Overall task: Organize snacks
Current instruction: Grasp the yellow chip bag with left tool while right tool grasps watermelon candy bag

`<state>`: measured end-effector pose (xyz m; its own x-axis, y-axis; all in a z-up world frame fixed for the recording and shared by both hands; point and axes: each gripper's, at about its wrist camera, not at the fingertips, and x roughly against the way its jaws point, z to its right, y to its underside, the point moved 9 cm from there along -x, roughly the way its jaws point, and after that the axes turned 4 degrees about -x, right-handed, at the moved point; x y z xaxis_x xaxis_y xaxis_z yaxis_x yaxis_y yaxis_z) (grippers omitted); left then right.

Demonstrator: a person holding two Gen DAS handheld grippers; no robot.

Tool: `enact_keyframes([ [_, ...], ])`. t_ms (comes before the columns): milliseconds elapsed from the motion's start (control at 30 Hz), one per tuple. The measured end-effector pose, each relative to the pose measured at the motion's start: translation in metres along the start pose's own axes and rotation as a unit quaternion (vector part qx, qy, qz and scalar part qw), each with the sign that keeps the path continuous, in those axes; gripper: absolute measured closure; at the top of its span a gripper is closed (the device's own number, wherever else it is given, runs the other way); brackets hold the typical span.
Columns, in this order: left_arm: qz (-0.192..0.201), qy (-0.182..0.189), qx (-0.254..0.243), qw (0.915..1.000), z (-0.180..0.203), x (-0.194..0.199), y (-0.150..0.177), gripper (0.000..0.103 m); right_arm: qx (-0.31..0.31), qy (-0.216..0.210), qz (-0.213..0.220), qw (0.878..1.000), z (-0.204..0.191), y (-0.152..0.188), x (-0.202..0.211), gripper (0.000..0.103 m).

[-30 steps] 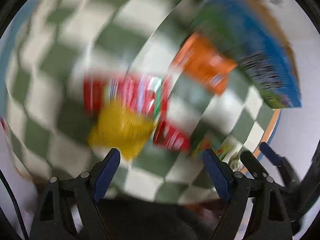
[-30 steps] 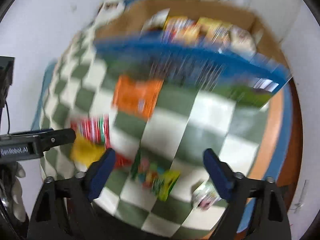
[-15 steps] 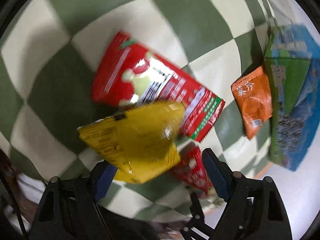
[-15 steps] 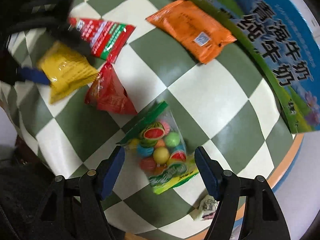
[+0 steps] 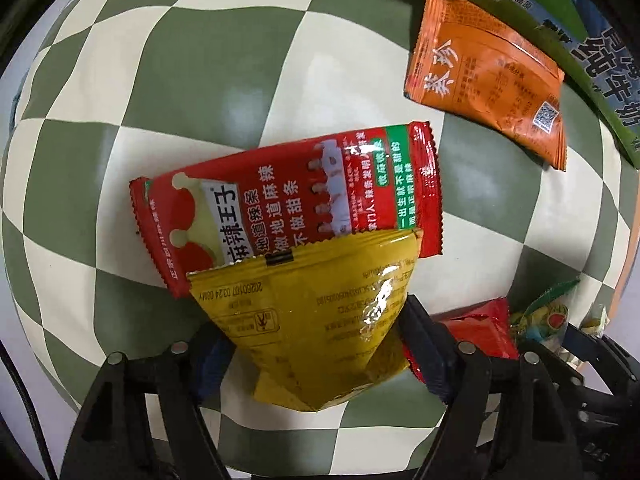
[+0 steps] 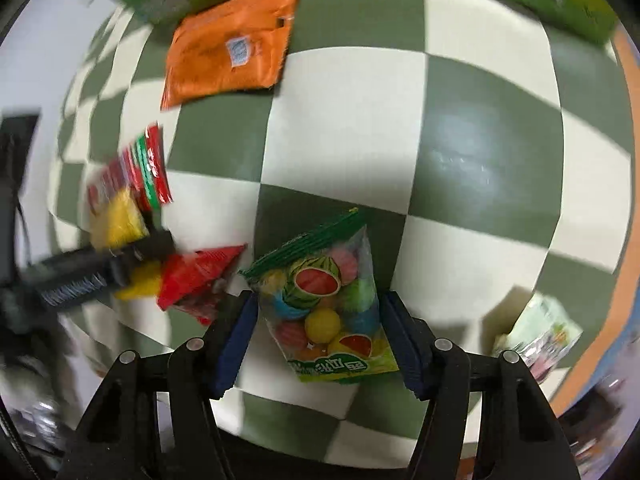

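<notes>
**A:** Starting at the left gripper (image 5: 316, 328): pointed straight down, jaws closing around the yellow packet (image 5: 312, 304). Pads right at its two side edges. Can't tell if actually squeezing yet, so calling it not clamped.

**B:** Same deal with the right gripper (image 6: 319, 304)? Closing on the clear bag of fruit candy (image 6: 324, 300), watermelon print and green top seal. One blue pad just beside each long edge, bag flat on the cloth between them.

**A:** Yep. Not gripped as far as visible. Going outward from the left one: top edge of the yellow packet overlapping the long red packet (image 5: 288, 204), white lettering, green band at one end. Both lying flat on the green-and-cream checked tablecloth (image 5: 200, 80).

**B:** Then a small red packet (image 5: 476, 332) just beside the left gripper's right finger, sitting between the yellow packet and the candy bag. Blurry in the right wrist view, but clearly there.

**A:** Further up, an orange sachet (image 5: 484, 80), well apart from the red one, tucked against the base of a green-and-blue carton (image 5: 560, 20) at the far side of the table.

**B:** Also a pale wrapped snack (image 6: 536, 336) off to the right of the right gripper, near the orange table rim (image 6: 624, 160). Too smeared to read.

**A:** So five loose snacks plus that little one, all on the cloth, none lifted.
</notes>
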<state>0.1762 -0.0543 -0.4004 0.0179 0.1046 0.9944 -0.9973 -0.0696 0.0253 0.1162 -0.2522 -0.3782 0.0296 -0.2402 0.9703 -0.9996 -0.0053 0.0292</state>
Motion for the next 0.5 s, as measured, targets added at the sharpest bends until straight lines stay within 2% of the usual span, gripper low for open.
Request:
enact_keyframes([
  [100, 0.006, -0.002, 0.009, 0.9999, -0.003, 0.0, 0.006, 0.027, 0.0, 0.0, -0.002, 1.0, 0.005, 0.001, 0.007, 0.028],
  [233, 0.015, -0.014, -0.004, 0.9998, -0.012, 0.006, 0.026, 0.041, 0.012, 0.011, 0.001, 1.0, 0.002, 0.009, 0.011, 0.027],
  [267, 0.013, -0.018, -0.013, 0.9997, -0.011, 0.007, 0.032, 0.042, 0.016, 0.016, -0.003, 1.0, -0.002, 0.001, 0.008, 0.027],
  [300, 0.01, -0.024, -0.026, 0.9993, -0.01, 0.008, 0.039, 0.043, 0.02, 0.023, -0.004, 1.0, -0.003, 0.003, 0.005, 0.028],
  [367, 0.007, -0.035, -0.045, 0.9983, -0.01, 0.008, 0.05, 0.043, 0.03, 0.043, 0.005, 0.999, -0.002, 0.008, 0.001, 0.044],
  [400, 0.005, -0.039, -0.052, 0.9979, -0.009, 0.007, 0.055, 0.043, 0.037, 0.05, 0.008, 0.998, -0.003, 0.01, 0.0, 0.045],
  [500, 0.003, -0.038, -0.047, 0.9981, -0.008, 0.001, 0.063, 0.042, 0.034, 0.035, -0.005, 0.999, -0.005, 0.024, -0.007, 0.047],
])
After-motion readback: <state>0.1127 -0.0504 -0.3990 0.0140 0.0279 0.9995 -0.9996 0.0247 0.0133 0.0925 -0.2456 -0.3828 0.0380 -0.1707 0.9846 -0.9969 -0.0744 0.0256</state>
